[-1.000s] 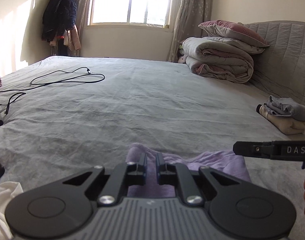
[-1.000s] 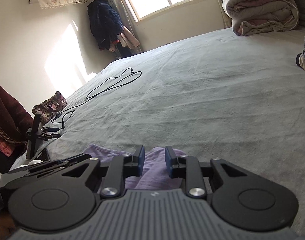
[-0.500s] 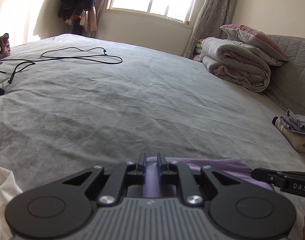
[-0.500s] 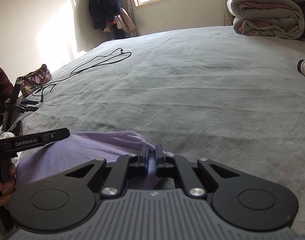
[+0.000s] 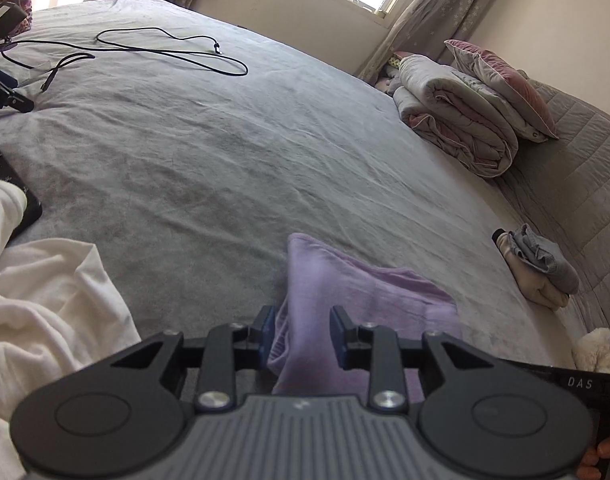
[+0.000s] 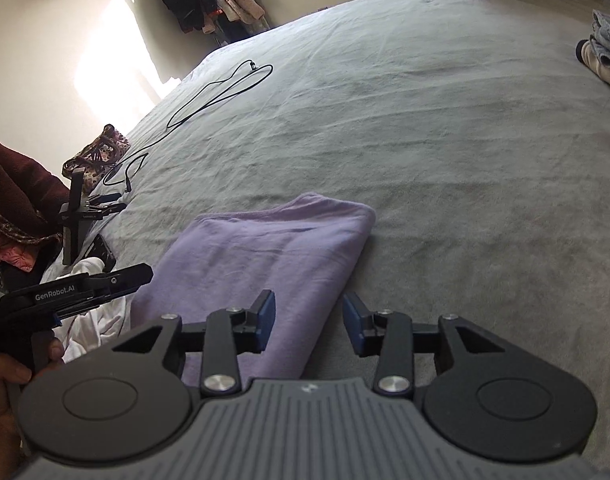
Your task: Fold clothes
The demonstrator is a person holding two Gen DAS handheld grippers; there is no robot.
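A purple garment lies folded on the grey bed. In the right wrist view the purple garment is a flat oblong with its fold at the far end. My left gripper stands over its near left edge, jaws opening; cloth lies between the pads but they do not press it. My right gripper straddles the near right edge, jaws also opening, with the pads clear of the cloth. The left gripper shows in the right wrist view, held by a hand.
A white garment is heaped at the near left. A black cable loops across the far left of the bed. A small stack of folded clothes sits by the headboard, a rolled duvet with a pillow beyond. A black stand is at the left edge.
Both grippers were shut on the purple garment and have let go. Their jaws now stand apart and the garment lies flat. Both views have rolled and drawn back a little.
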